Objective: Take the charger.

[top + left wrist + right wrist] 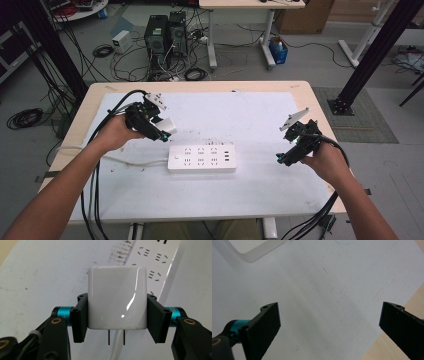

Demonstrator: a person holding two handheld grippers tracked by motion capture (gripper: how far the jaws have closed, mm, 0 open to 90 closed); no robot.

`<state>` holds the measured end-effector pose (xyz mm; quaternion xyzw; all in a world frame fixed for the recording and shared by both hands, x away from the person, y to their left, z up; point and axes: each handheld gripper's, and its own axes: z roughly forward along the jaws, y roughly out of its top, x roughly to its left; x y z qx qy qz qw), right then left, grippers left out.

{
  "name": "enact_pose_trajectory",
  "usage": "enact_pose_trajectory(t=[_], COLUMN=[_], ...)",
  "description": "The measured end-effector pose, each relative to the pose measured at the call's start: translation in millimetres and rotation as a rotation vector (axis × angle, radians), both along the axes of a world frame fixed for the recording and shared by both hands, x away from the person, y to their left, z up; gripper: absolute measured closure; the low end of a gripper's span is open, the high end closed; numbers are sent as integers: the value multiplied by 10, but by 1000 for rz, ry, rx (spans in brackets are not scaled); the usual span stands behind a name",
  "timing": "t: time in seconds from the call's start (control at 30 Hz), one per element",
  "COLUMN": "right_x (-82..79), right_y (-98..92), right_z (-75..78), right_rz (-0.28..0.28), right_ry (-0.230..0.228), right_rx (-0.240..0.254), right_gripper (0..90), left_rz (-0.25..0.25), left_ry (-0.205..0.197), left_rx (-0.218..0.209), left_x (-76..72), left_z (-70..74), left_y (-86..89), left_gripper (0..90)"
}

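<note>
Prongs clear, the charger (117, 297) sits clamped in the left gripper (117, 317) for plugging into the power strip (202, 158), while the right gripper (329, 327) hangs wide open and empty.

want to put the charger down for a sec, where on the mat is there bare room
Free: the white mat behind the power strip, between both grippers; the wide near strip between the power strip and the table's front edge; and the patch right of it, under the open right gripper. Tighter on the left, where the left gripper holds the charger above the strip's cord.

No readable text, label, brand or number appears on the glossy white plug adapter (117, 297) or the white rectangular power strip (202, 158).
</note>
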<state>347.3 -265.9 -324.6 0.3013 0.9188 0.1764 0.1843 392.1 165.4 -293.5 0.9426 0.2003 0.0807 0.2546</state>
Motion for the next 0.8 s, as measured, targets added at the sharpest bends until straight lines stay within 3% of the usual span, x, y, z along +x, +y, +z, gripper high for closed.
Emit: enact_pose_trajectory(t=[0.1, 0.2, 0.53, 0.8], right_x=[-25, -54, -143, -195], right_y=[36, 63, 139, 94], right_z=[8, 28, 36, 21], right_rz=[-2, -20, -31, -103], right_ry=[4, 17, 24, 113], right_rx=[25, 83, 162, 388], right_gripper=[28, 28, 28, 29], left_rz=[-27, -52, -141, -198], left_ry=[-4, -8, -17, -42], left_rx=[0, -1, -9, -4], left_x=[-62, -110, -212, -283], left_z=[34, 54, 31, 8], left_y=[-79, -171, -507, -671], left_gripper=[425, 424, 424, 425])
